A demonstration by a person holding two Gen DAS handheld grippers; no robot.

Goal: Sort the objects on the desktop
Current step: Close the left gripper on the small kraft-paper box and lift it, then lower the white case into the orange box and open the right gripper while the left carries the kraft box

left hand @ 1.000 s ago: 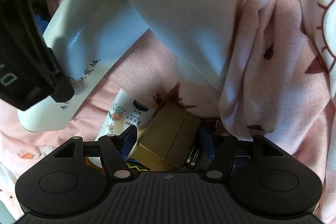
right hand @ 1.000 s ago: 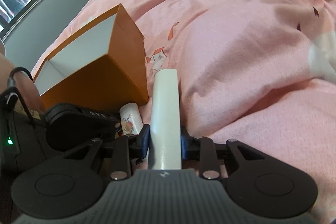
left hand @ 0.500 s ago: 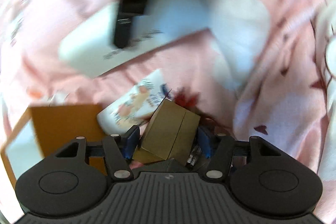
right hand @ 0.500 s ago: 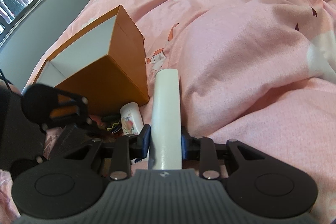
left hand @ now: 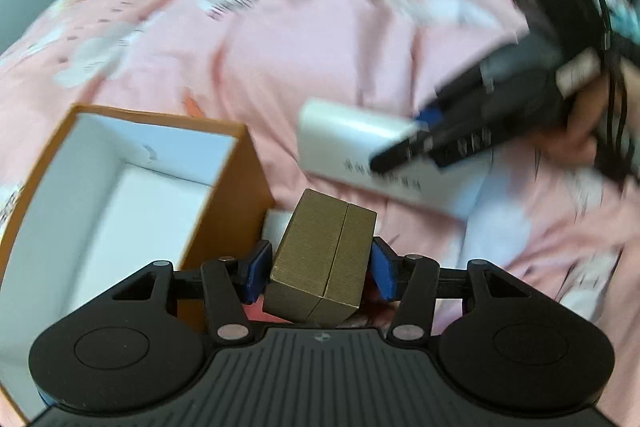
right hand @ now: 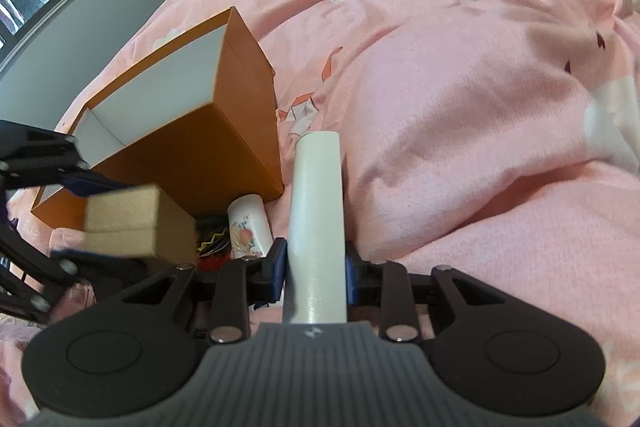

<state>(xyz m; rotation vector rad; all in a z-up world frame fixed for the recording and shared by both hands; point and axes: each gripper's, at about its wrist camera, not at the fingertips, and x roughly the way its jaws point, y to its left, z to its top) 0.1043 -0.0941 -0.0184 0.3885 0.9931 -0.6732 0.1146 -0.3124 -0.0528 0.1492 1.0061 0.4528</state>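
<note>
My left claw [left hand: 318, 267] is closing on the gold box [left hand: 324, 259], maybe gripping already (blurry); my right claw [right hand: 316, 267] holds the white tube [right hand: 318, 211].

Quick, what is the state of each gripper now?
Left gripper: closing on the gold box.
Right gripper: shut on the white tube.

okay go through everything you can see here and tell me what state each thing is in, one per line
Left gripper: jaws closing around the gold box, lifted beside the orange box.
Gold box: closed, tilted, off the bed.
Right gripper: shut on the white tube.
White tube: held lengthwise, pointing forward.
Orange box: open, no lid, interior looks bare.
Small peach-print tube: lying on the pink blanket against the orange box.
</note>
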